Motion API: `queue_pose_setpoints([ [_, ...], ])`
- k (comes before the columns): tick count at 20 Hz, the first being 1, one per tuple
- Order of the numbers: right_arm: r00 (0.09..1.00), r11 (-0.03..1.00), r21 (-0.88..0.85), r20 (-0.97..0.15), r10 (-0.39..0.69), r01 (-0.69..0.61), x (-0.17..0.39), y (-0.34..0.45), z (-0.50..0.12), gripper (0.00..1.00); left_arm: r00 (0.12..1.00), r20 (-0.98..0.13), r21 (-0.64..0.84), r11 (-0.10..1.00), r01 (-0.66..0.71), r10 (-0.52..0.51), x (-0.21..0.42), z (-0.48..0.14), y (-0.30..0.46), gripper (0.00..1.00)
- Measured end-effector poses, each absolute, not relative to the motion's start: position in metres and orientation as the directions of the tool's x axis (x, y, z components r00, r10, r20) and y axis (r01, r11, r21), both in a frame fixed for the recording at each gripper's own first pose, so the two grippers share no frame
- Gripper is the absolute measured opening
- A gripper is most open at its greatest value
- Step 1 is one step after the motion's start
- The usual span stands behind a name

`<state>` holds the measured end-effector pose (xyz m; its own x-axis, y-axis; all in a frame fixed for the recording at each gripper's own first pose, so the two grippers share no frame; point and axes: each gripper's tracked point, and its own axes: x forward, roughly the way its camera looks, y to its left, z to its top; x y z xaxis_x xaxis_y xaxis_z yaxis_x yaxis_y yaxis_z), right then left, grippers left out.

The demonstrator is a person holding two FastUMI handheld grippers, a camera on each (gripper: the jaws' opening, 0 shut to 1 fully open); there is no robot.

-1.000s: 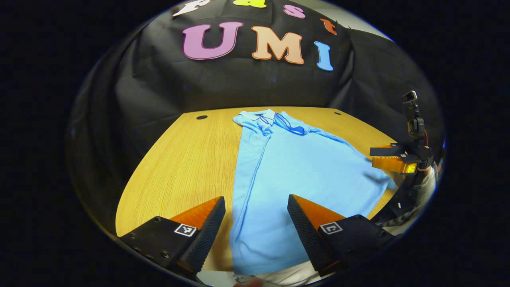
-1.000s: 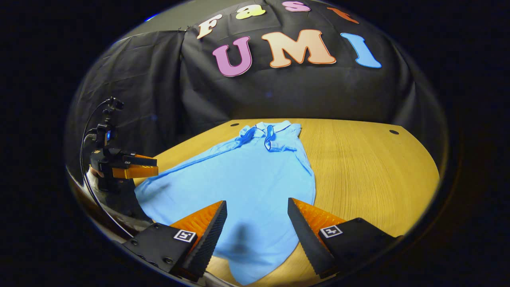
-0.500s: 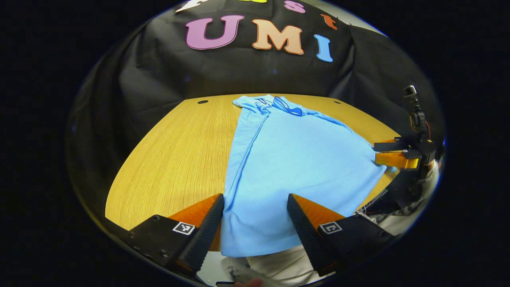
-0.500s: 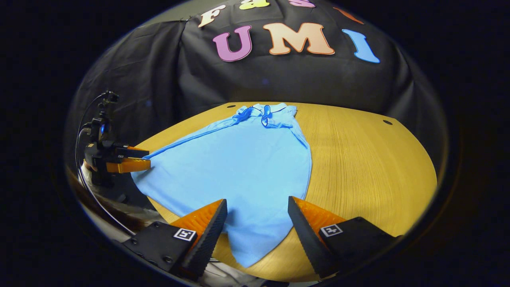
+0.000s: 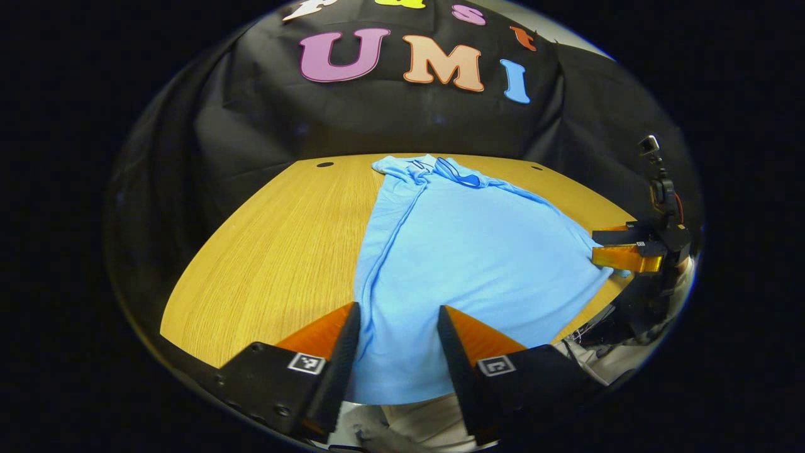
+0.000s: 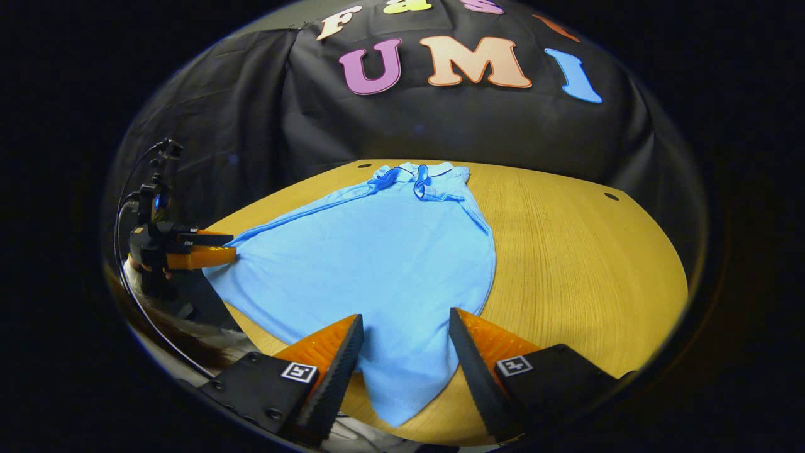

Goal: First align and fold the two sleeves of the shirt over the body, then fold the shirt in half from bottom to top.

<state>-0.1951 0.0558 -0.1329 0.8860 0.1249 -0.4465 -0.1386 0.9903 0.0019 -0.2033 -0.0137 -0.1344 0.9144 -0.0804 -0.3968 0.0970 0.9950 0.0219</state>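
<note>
1. Left gripper (image 5: 397,352), in the left gripper view, has its two fingers spread, one on either side of the hem end of the light blue polo shirt (image 5: 465,251); the cloth lies between them and neither finger presses on it.
2. Same view: the shirt lies flat on the wooden bench (image 5: 283,245), collar (image 5: 440,170) toward the far edge by the black cloth wall, hem reaching the near edge. A folded ridge runs along the shirt's side from the collar down to the hem. A round hole (image 5: 325,165) sits near the bench's far edge.
3. Same view: the right gripper (image 5: 619,251) shows at the bench's near corner, side on, right at the shirt's hem corner; whether its fingers pinch the cloth cannot be told from here. A small camera on a stalk (image 5: 654,170) rises above it.
4. Right gripper (image 6: 405,349), in the right gripper view, is likewise spread, its fingers straddling a hem corner of the shirt (image 6: 377,264) that hangs at the bench's (image 6: 578,264) near edge, without clamping it.
5. Same view: the shirt's collar (image 6: 421,176) points to the far edge. The left gripper (image 6: 204,248) sits at the other hem corner, touching or just beside the cloth; which, I cannot tell.
</note>
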Motion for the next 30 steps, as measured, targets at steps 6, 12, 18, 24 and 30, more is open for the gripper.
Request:
queue_pose_setpoints([
  [6, 0.876, 0.984, 0.096, -0.449, 0.176, -0.149, -0.192, 0.065, -0.137, 0.12, 0.917, -0.379, 0.022, 0.989, 0.146, -0.127, -0.199, -0.135, -0.027, 0.07],
  [12, 0.884, 0.986, 0.105, -0.439, 0.162, -0.129, -0.19, 0.066, -0.131, 0.03, 0.921, -0.366, 0.019, 0.989, 0.149, -0.132, -0.199, -0.13, -0.026, 0.03],
  [18, 0.925, 0.988, 0.113, -0.352, 0.142, -0.109, -0.177, 0.06, -0.098, 0.02, 0.95, -0.277, -0.008, 0.988, 0.151, -0.147, -0.187, -0.093, -0.027, 0.0],
  [24, 0.947, 0.99, 0.099, -0.293, 0.127, -0.102, -0.149, 0.057, -0.071, 0.03, 0.968, -0.195, -0.03, 0.988, 0.153, -0.156, -0.155, -0.053, -0.022, 0.0],
  [30, 0.959, 0.996, 0.044, -0.268, 0.09, -0.081, -0.103, 0.047, -0.051, 0.03, 0.976, -0.154, -0.042, 0.988, 0.147, -0.152, -0.107, -0.023, -0.015, 0.0],
])
